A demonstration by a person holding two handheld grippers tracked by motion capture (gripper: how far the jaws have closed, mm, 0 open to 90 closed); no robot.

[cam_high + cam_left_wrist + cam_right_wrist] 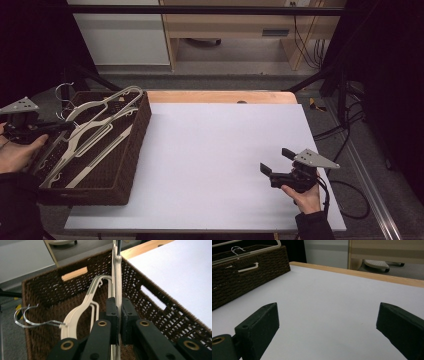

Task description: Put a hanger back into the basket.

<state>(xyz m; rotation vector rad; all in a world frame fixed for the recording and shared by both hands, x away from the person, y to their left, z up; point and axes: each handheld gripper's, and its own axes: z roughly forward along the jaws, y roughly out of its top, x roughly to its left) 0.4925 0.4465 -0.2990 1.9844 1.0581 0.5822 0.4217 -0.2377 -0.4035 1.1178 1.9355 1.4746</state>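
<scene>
White tabletop wide open between the wicker basket at its left edge and the right hand-held gripper near the right edge. Basket interior crowded: stacked cream hangers, wire hooks poking over the far-left rim, tall walls block side entry, top access only

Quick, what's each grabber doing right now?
Left gripper: shut on a cream hanger over the basket.
Right gripper: open, holding nothing.
</scene>
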